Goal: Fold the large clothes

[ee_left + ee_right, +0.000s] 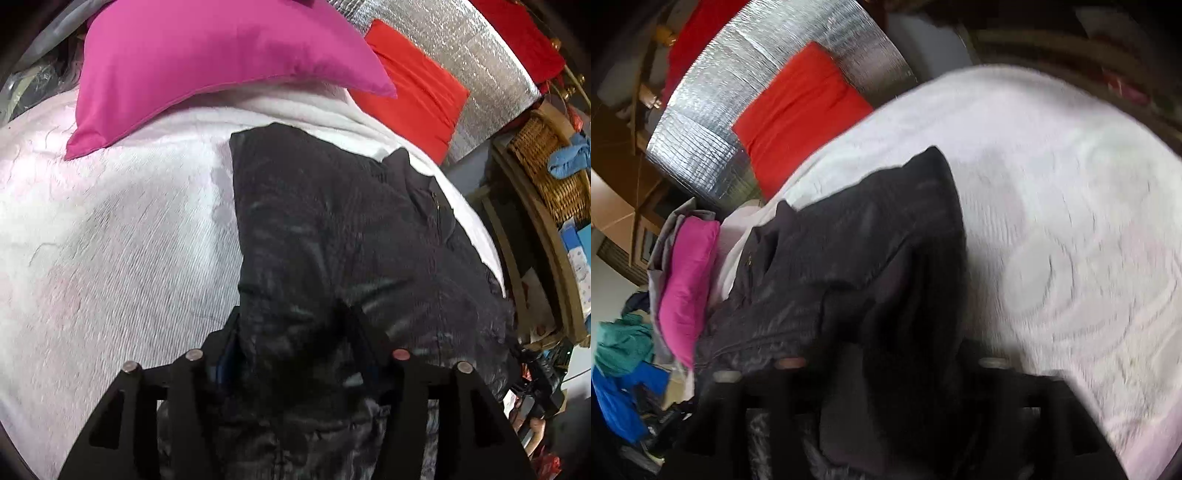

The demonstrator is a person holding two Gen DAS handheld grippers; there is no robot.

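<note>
The left gripper point(295, 328) points down at the near end of the black garment point(332, 229). Its two fingers stand apart, with a bunched ridge of the dark fabric rising between them; whether the pads press on that fabric cannot be told from the left wrist view.

Left to right in that view:

- The white bedspread point(110, 240) fills the left half and carries the work.
- A magenta pillow point(207, 62) lies at the far side of the bedspread, apart from the garment.
- The black garment occupies the centre as a long strip running away from the gripper, with a zip visible towards its right edge.
- A red cushion point(417, 88) rests against a silver quilted panel point(480, 55), beyond the garment.
- A wicker basket point(546, 166) stands off the bed at the right.

The right gripper point(882, 354) is blurred and largely covered by dark cloth. Fabric lies over and between its fingers, but the frames do not show whether they are spread or pinching.

In the right wrist view the garment point(857, 236) lies heaped in thick layers, with one corner standing up towards the bedspread point(1071, 184).

Progress, as a judgement: the garment appears narrowed lengthwise and partly doubled, so folding is well under way. Remaining work is likely to be squaring the edges, flattening the raised corner and bunched near end, and making any final fold.
</note>
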